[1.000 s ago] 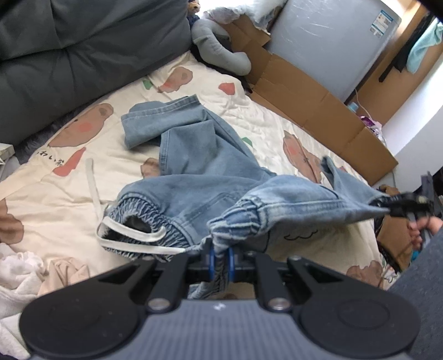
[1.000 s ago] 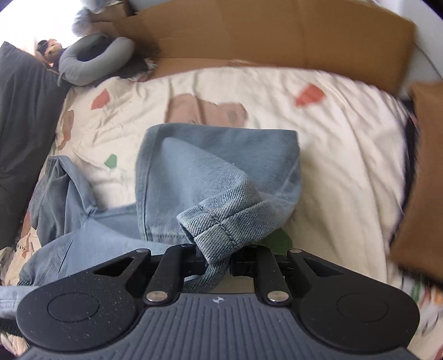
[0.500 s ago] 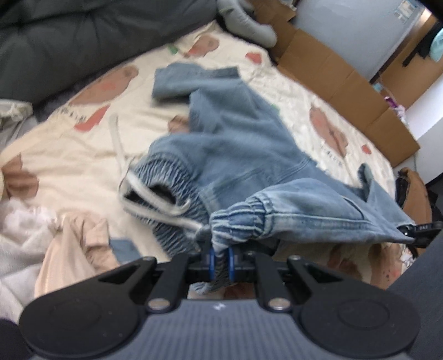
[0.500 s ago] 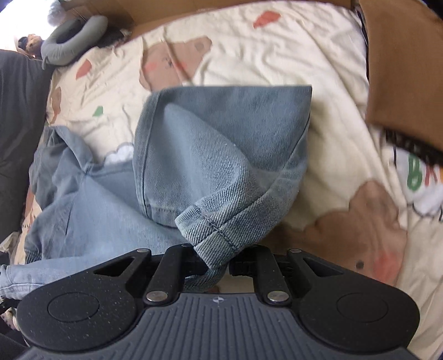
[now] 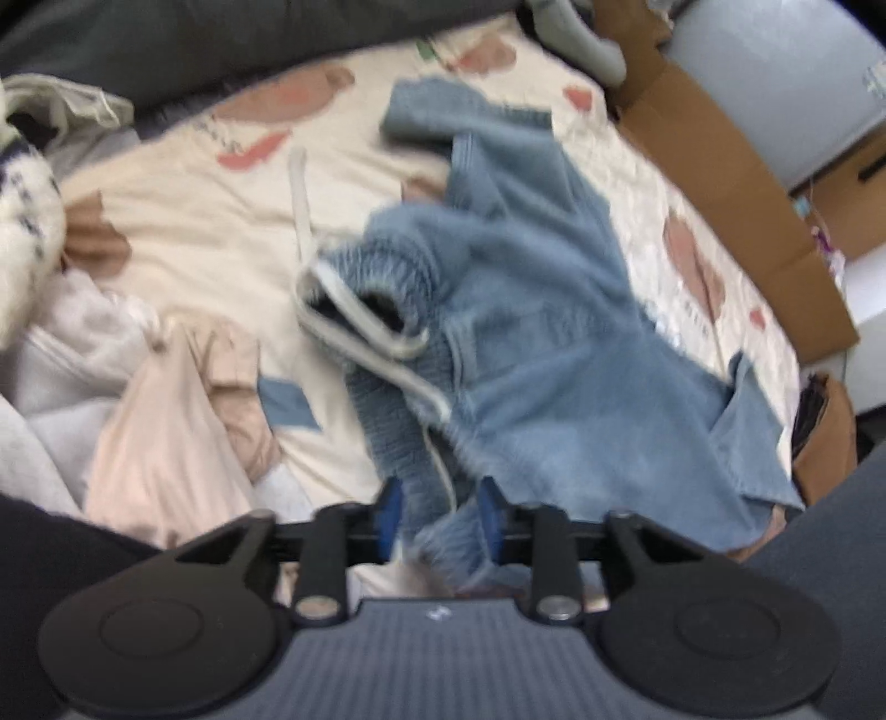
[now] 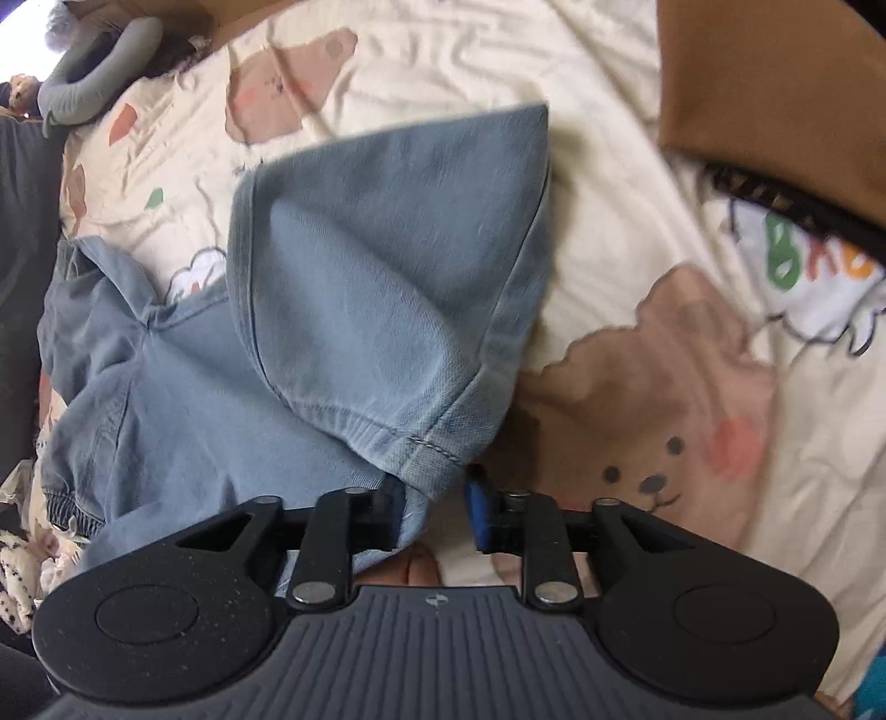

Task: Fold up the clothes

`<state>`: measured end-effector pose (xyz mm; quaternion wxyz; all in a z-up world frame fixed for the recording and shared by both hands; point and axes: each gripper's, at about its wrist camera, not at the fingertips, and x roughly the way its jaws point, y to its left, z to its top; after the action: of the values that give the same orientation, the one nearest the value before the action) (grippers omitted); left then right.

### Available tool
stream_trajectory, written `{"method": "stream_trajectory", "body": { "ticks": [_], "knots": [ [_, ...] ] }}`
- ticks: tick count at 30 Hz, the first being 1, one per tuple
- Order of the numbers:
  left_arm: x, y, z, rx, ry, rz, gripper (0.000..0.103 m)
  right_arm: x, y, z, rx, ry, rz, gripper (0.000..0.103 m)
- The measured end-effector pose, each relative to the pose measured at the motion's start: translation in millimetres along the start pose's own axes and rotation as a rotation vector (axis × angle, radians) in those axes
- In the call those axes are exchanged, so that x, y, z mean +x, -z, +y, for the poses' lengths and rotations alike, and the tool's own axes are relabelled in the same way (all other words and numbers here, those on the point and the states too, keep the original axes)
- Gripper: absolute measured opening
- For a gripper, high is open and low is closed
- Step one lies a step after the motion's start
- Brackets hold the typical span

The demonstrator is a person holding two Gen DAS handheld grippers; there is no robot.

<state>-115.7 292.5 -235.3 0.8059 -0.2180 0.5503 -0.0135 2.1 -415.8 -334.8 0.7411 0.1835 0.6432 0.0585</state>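
Observation:
Light blue jeans point(image 5: 554, 360) lie crumpled on the cream bear-print bedspread point(image 5: 194, 249), the elastic waistband point(image 5: 387, 288) and its white drawstring point(image 5: 302, 194) toward the left. My left gripper point(image 5: 438, 518) hangs over the near waistband edge. Its jaws are opening, and denim sits loosely between the blue pads. In the right wrist view a folded trouser leg point(image 6: 360, 266) ends in a stitched hem point(image 6: 437, 448). The hem corner dips between the parted pads of my right gripper point(image 6: 436, 512), whose jaws are opening too, with a gap beside the right pad.
A pink garment point(image 5: 166, 432) and white clothes point(image 5: 72, 332) are heaped at the left. A dark grey cushion point(image 5: 221, 50) lines the far side, and cardboard point(image 5: 720, 166) stands along the right. A brown cushion point(image 6: 775, 83) and a grey neck pillow point(image 6: 94, 72) rest on the bed.
Both grippers sank toward the bed and their jaws parted. The jeans, earlier held stretched between them, now sag onto the bedspread.

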Motion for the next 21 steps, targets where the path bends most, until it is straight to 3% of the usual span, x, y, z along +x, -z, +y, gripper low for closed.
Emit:
{"method": "stream_trajectory", "body": {
  "ticks": [5, 14, 21],
  "knots": [
    [-2, -23, 9, -0.06, -0.006, -0.077, 0.057, -19, -21, 7, -0.039, -0.003, -0.045, 0.04],
    [32, -56, 47, -0.227, -0.018, -0.169, 0.058, -37, -50, 13, -0.042, -0.03, -0.127, 0.044],
    [69, -83, 72, -0.25, -0.043, -0.18, 0.066, -35, -54, 15, -0.009, -0.024, -0.155, 0.051]
  ]
}}
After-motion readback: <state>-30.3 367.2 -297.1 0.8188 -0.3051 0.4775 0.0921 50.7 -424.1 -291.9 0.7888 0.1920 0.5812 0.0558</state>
